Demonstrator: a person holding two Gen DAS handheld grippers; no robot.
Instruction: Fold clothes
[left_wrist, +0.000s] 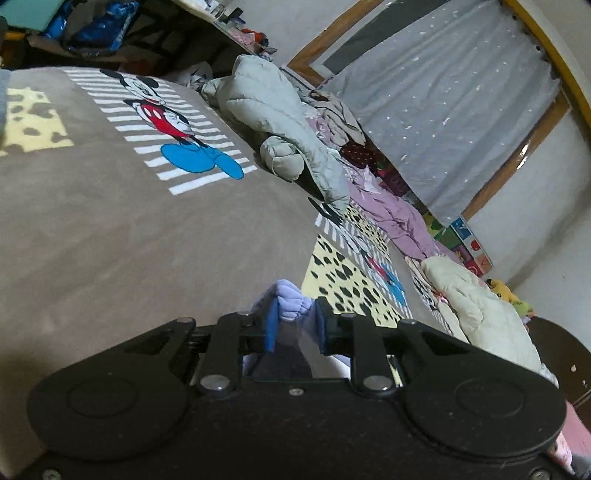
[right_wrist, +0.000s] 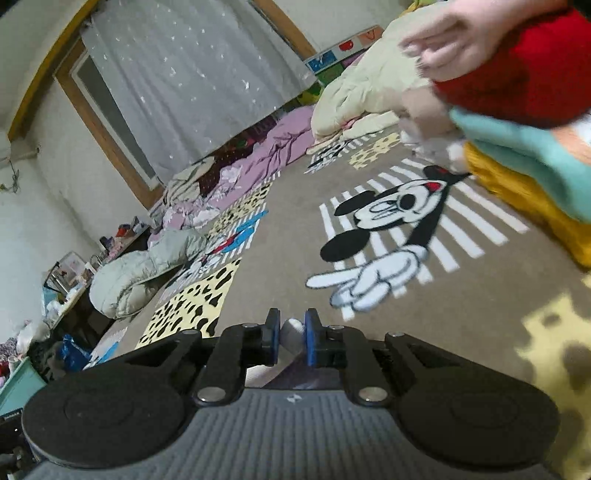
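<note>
Lavender garment (left_wrist: 291, 304) is clamped in left gripper (left_wrist: 295, 328); pale cloth (right_wrist: 291, 332) is pinched in right gripper (right_wrist: 291, 334), above the rug (left_wrist: 110, 240). No fold is seen (early stage, judged); other clothes remain heaped.

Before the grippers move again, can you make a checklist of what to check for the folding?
1. Left gripper has a hold on the lavender cloth: ok, a bunch is pinched between its blue pads.
2. Right gripper has a hold on cloth: ok, pale fabric sits between its pads, but only a small bit shows.
3. Both grippers hold the same garment: cannot tell.
4. Open space on the cartoon mouse blanket ahead of the left gripper: ok.
5. Way ahead of the right gripper: not ok, a hand and stacked red, teal and yellow clothes are at upper right.
</note>
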